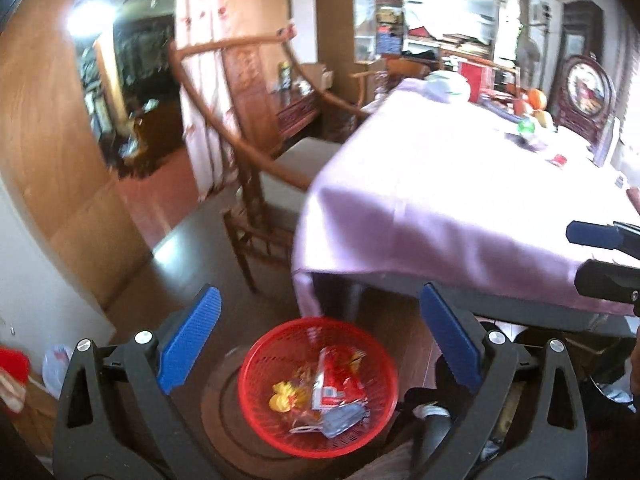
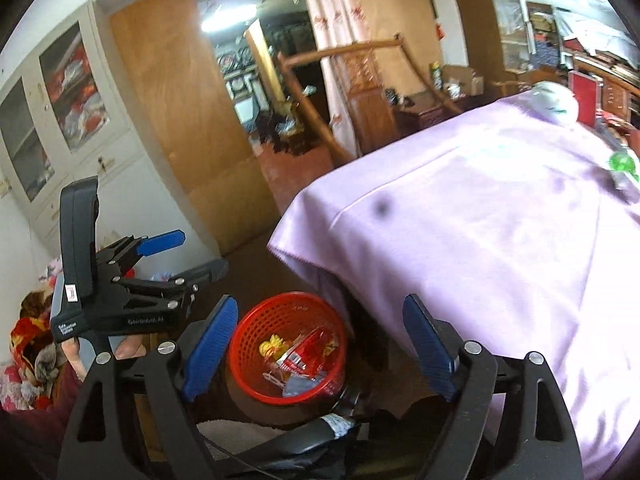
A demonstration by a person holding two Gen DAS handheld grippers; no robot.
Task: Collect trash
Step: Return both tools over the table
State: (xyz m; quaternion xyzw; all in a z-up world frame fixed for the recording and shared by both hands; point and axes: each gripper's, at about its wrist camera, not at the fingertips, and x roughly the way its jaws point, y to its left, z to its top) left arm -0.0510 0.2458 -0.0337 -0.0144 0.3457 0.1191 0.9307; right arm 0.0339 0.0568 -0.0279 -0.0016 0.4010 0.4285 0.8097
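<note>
The left gripper (image 1: 320, 344) hangs above the floor with its blue fingers (image 1: 192, 340) spread wide apart and nothing between them. Seen through the gap, at 6 o'clock in the left wrist view, a red basket (image 1: 256, 412) sits on the floor just off the corner of the counter (image 1: 440, 208), which is draped in a lilac cloth. The trash (image 1: 332, 392) lies inside the basket: a red-and-white wrapper, yellow scraps and a grey face mask at the near side.

The right gripper (image 2: 320, 344) also stands apart and empty, its fingers (image 2: 208, 348) framing the same basket (image 2: 248, 360) at 6 o'clock in the right wrist view, with the wrapper and scraps (image 2: 300, 356) inside. The left gripper (image 2: 176, 256) shows there at 9 o'clock, held in the person's hand (image 2: 128, 348).

A wooden chair (image 1: 256, 184) stands at 10 o'clock from the counter's near corner. On the counter's far end, at 2 o'clock, lie fruit (image 1: 536, 100) and a green object (image 1: 527, 126).
</note>
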